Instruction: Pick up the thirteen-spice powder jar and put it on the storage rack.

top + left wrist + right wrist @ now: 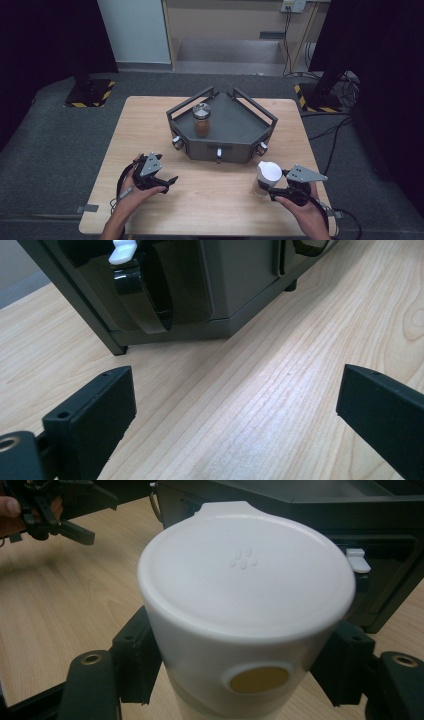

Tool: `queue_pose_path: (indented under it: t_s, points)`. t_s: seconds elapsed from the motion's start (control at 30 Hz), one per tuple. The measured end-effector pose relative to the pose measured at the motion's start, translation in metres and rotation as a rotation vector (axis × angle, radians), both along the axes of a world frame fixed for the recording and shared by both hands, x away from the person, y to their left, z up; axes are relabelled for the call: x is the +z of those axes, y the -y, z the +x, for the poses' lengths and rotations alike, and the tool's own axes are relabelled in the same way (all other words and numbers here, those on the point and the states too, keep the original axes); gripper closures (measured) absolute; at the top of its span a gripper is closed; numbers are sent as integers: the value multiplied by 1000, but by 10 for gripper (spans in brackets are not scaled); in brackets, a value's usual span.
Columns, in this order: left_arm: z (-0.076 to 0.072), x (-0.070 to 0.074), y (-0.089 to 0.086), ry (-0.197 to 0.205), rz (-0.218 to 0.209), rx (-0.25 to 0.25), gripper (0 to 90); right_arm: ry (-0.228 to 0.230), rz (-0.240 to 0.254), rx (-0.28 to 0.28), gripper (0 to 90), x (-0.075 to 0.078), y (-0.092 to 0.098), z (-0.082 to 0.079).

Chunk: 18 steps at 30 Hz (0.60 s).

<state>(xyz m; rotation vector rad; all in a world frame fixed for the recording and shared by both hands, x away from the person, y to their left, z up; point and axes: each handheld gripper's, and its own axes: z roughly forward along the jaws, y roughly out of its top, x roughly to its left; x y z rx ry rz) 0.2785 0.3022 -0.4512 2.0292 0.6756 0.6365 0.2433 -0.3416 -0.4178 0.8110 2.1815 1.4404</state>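
Observation:
A white-lidded jar [266,178] stands on the wooden table [150,120] at the front right, and my right gripper [274,193] is shut on it. In the right gripper view both black jaws press the jar's [240,615] sides just under its white cap. My left gripper [170,182] rests low over the table at the front left, held by a hand, open with nothing between its jaws. In the left gripper view the open left gripper [235,405] looks over bare wood toward the dark tray. A glass jar [201,120] with a metal lid and brown contents stands in the grey tray [235,135].
The grey angular tray [235,285] sits at the table's middle back, with raised rails and knobs along its front face. A white latch [357,560] shows on its front. Beyond the table are black stands with yellow-striped bases and cables on the floor.

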Motion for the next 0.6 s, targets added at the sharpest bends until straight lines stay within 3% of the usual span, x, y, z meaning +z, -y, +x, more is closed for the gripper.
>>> queue_pose_path:
  t_s: [0.17,0.6]
  points:
    - [3,-1,2,-9,20,-12,17,-7,0,-1,313,0,-3,0]
    - [5,-1,2,-17,26,-21,17,-21,5,18,313,7,-4,3]
